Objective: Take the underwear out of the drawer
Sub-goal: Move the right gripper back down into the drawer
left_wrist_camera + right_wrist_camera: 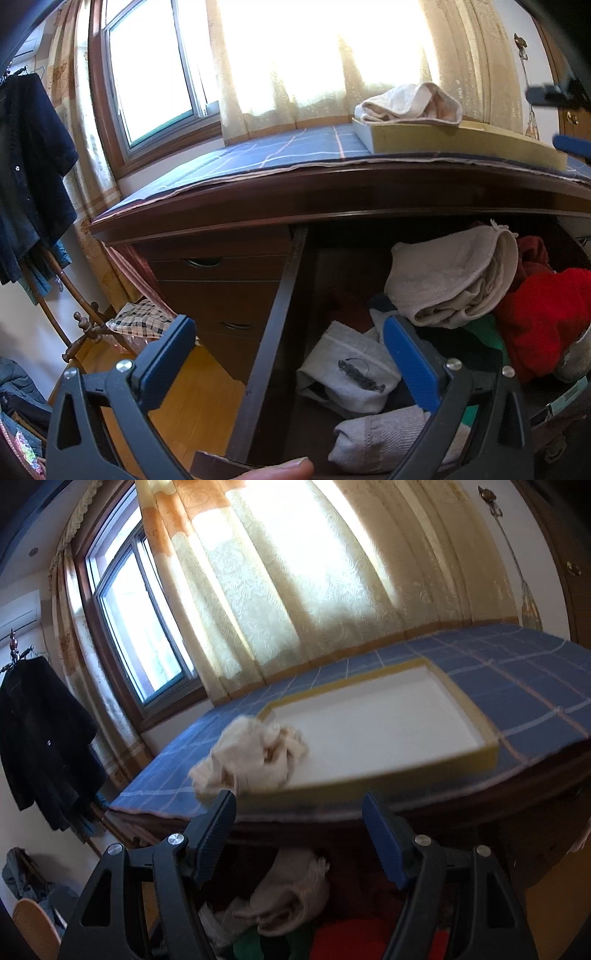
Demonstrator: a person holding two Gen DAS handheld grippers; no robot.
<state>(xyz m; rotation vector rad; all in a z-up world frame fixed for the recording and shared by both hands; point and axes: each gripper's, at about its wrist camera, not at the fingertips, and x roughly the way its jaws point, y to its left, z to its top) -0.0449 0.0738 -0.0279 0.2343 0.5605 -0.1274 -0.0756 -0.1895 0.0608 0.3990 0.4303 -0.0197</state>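
A cream underwear piece (251, 755) lies crumpled on the near-left corner of a shallow yellow-rimmed tray (458, 716), partly spilling over its rim; motion blur softens its folds, so it may be more than one layer. The tray sits on a blue checked cloth (517, 664) atop the dark wooden dresser (332, 192). Below, the open drawer (273, 314) holds a rolled cream garment (450, 277) and a red garment (546, 314). The right gripper (299, 830) is spread wide, empty, near the tray. The left gripper (288, 354) gapes empty over the drawer's left wall.

Glossy dark wood dresser (332, 199), matt checked cloth cover (498, 672), soft crumpled cotton underwear (251, 760).
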